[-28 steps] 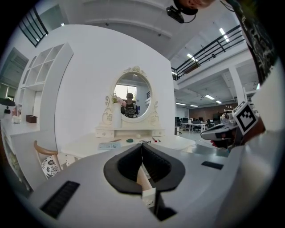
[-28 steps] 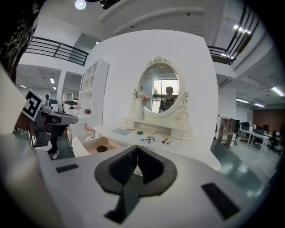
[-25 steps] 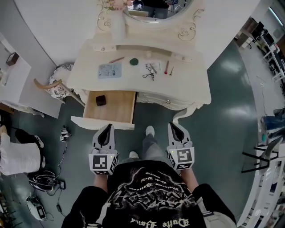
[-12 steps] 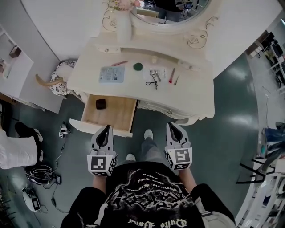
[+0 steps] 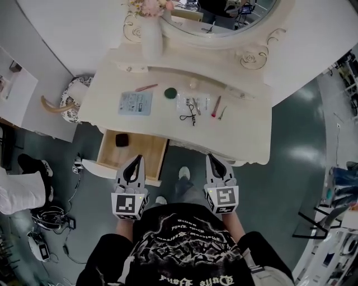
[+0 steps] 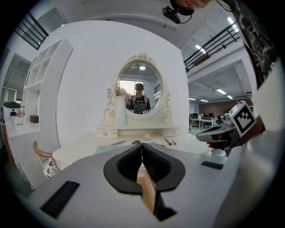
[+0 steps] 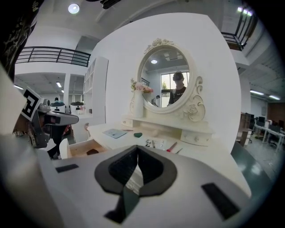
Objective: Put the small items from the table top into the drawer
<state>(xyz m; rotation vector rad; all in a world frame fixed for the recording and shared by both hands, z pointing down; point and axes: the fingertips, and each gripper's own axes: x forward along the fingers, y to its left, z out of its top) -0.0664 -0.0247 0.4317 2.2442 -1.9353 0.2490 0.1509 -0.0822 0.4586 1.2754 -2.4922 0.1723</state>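
Observation:
The cream dressing table (image 5: 246, 134) carries small items: a light blue card (image 5: 136, 103), a pink stick (image 5: 146, 87), a green round piece (image 5: 170, 93), a clear packet of tools (image 5: 194, 101), a black looped tool (image 5: 189, 115) and a red stick (image 5: 216, 106). Its wooden drawer (image 5: 144, 153) stands pulled out at the left front, with a small black item (image 5: 121, 141) inside. My left gripper (image 5: 136, 160) hangs shut and empty just over the drawer's front edge. My right gripper (image 5: 215, 158) is shut and empty too, in front of the table's right half. Both point at the table.
A white vase with pink flowers (image 5: 150, 33) and an oval mirror (image 5: 224, 14) stand at the back of the table. A patterned chair (image 5: 70, 100) sits left of it. Cables and devices (image 5: 53, 223) lie on the floor at the left. My shoes (image 5: 183, 173) are under the table's front.
The table and drawer have come nearer to both grippers; the left gripper's tip now overlaps the drawer's front. Both grippers stay shut and side by side.

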